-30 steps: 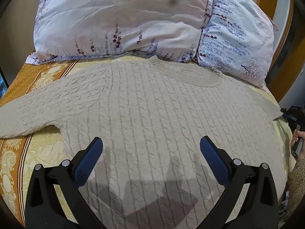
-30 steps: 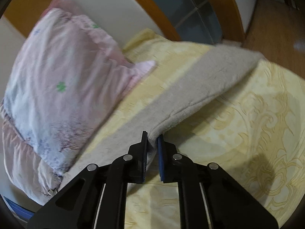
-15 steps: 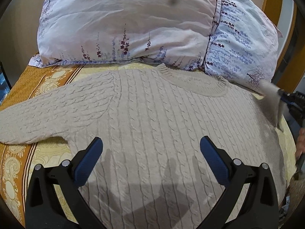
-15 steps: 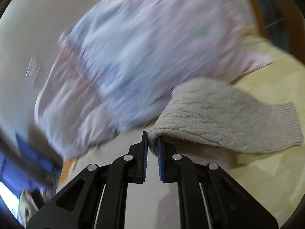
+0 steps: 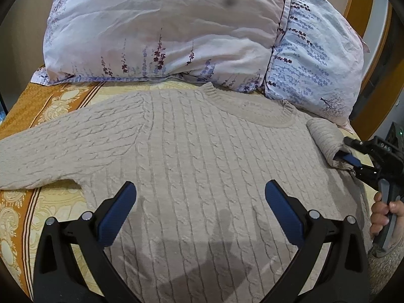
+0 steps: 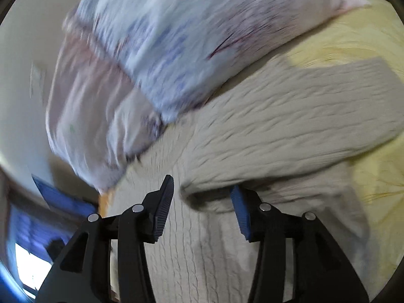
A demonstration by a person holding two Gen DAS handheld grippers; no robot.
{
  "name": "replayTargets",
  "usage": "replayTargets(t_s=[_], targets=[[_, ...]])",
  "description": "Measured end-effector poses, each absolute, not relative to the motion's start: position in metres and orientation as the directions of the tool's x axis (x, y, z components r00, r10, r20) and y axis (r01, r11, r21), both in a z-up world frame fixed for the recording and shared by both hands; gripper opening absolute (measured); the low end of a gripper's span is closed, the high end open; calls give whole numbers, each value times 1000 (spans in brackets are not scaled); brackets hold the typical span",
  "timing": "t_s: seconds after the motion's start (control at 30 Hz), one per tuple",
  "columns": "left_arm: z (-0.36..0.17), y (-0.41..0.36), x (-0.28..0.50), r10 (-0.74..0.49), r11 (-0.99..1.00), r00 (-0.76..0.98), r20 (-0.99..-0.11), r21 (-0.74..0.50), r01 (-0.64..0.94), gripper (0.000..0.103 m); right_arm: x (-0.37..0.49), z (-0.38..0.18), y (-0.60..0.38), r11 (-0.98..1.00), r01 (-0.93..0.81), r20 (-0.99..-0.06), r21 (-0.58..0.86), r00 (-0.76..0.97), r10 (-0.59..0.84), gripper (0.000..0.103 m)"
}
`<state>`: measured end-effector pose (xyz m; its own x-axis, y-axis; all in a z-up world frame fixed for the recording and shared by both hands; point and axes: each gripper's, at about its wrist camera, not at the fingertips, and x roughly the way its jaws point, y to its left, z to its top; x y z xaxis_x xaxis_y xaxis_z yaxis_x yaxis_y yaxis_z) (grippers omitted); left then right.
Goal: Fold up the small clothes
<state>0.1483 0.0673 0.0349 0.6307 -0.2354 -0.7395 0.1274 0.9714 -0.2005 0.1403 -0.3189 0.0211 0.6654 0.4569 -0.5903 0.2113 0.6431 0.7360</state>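
Observation:
A beige cable-knit sweater (image 5: 202, 156) lies flat on the bed, its collar toward the pillows. Its left sleeve (image 5: 58, 149) stretches out to the left. Its right sleeve (image 5: 325, 139) is folded inward onto the sweater's right shoulder; it also shows in the right wrist view (image 6: 290, 131). My left gripper (image 5: 200, 207) is open and empty, hovering over the sweater's body. My right gripper (image 6: 202, 202) is open, its jaws on either side of the folded sleeve's edge; it also shows in the left wrist view (image 5: 353, 161) at the right.
Two floral pillows (image 5: 164, 25) (image 5: 315, 68) lie at the head of the bed, just beyond the collar. The yellow and orange patterned bedspread (image 5: 50, 101) shows around the sweater. A wooden bed frame (image 5: 361, 7) stands at the far right.
My right gripper carried the right sleeve inward over the sweater, then opened and let it go. My left gripper stayed open over the body.

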Motion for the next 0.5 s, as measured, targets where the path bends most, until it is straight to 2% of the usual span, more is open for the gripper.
replayTargets(t_s=[0.13,0.33,0.4,0.47,0.5], targets=[[32,69,150,-253,966,618,-745,-223,127,101,132,20,-350,586,296,-584,754,710,393,48],[35,77,150,-256,965,626,-736,-235,118,101,128,20,-377,593,444,-656,672,728,198,46],[36,79,151,-257,965,630,-733,-235,120,101,128,21,-384,608,480,-681,632,719,141,35],[37,83,153,-266,962,629,-730,-247,120,101,130,25,-389,647,500,-701,576,709,75,16],[37,85,154,-269,960,627,-731,-254,117,101,131,28,-391,670,499,-704,550,708,50,15]])
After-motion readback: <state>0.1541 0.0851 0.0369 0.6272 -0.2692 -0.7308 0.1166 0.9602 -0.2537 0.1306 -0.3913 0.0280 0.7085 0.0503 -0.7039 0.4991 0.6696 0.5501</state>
